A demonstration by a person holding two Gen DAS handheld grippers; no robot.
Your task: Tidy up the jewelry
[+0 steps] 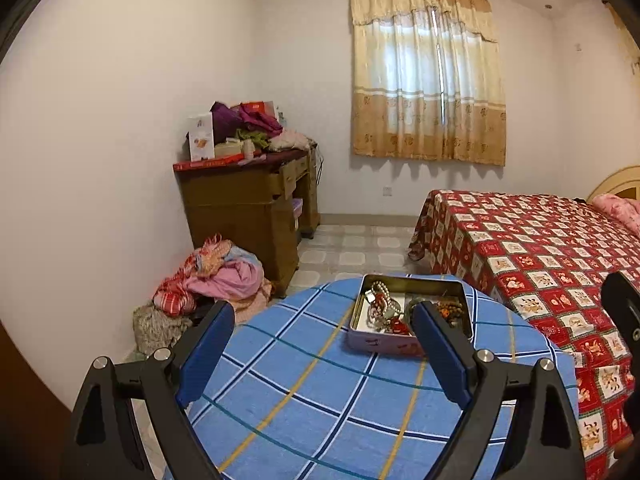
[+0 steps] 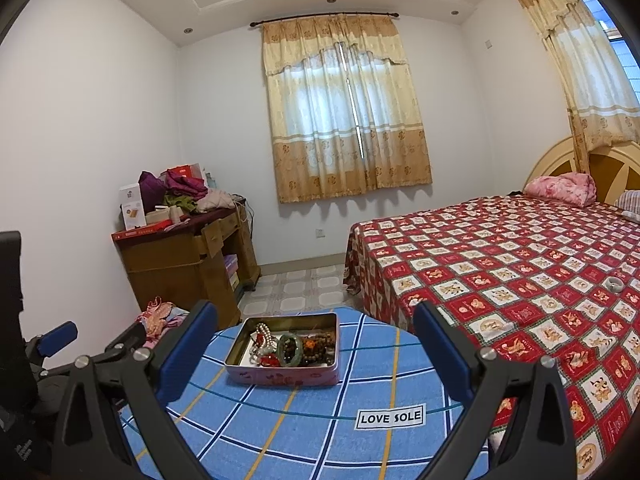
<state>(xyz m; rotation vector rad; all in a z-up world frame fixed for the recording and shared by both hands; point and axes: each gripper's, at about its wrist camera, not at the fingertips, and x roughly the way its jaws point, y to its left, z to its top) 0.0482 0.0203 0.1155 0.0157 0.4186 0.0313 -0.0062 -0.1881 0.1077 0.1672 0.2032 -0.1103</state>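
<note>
An open pink tin [image 2: 280, 378] sits on a small round table under a blue checked cloth [image 2: 320, 440]. Inside lie a pearl necklace [image 2: 260, 330], a green bangle [image 2: 291, 350], brown beads [image 2: 320, 344] and a red piece [image 2: 270, 360]. My right gripper [image 2: 316, 309] is open just short of the tin, holding nothing. In the left wrist view the tin [image 1: 384, 344] is ahead and slightly right of my left gripper [image 1: 324, 308], which is open and empty; its right finger [image 1: 440, 344] hides part of the tin. A pale bangle [image 2: 615, 283] lies on the bed.
A bed with a red checked cover [image 2: 520, 280] runs along the table's right side. At the left wall stands a wooden desk [image 1: 248, 208] piled with clothes and boxes. A heap of clothes [image 1: 216, 276] lies on the floor beside it. Tiled floor [image 1: 352, 248] lies beyond the table.
</note>
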